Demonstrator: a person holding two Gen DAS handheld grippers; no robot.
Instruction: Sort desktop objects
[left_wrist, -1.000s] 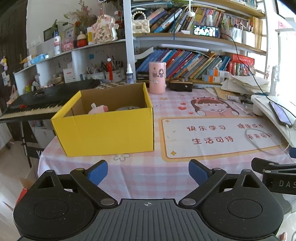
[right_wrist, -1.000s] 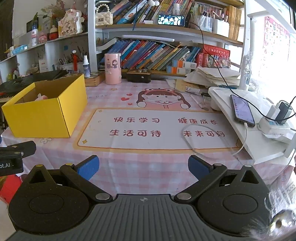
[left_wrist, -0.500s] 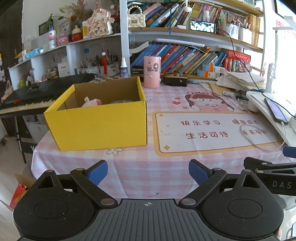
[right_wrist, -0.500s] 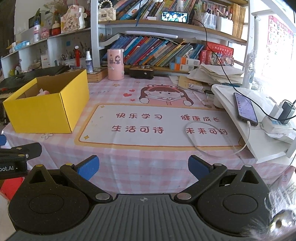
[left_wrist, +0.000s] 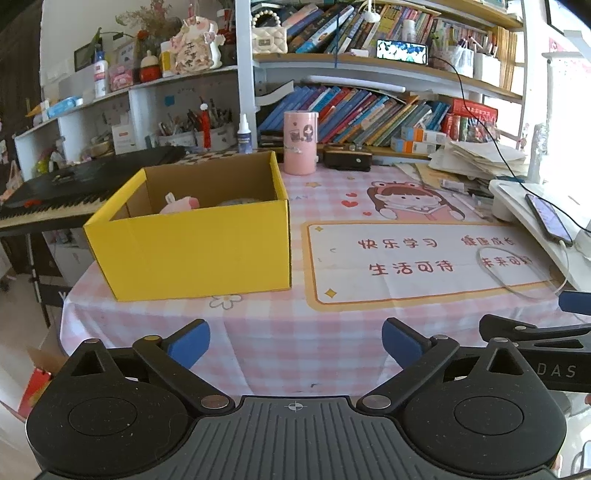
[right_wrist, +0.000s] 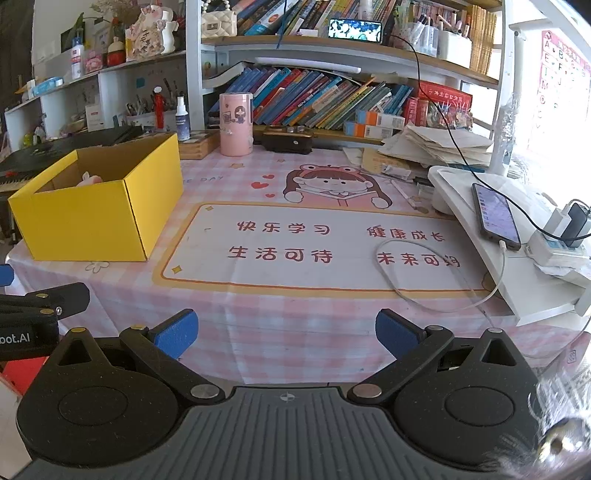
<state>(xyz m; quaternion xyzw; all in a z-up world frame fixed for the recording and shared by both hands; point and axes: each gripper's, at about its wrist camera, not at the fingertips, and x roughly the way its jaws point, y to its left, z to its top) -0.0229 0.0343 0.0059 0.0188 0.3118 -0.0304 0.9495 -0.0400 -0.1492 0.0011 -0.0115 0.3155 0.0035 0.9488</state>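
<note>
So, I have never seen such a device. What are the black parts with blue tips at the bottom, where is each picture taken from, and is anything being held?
These are two hand-held grippers; a person carries one in each hand. A camera on each looks forward along its two fingers. One picture comes from the left gripper, the other from the right gripper. Both are open and hold nothing. Ahead is a table with a pink checked cloth. On it stand a yellow box with a pink toy inside, a pink cup near the bookshelf, and a white cable. A phone lies on a white stand at the right.
</note>
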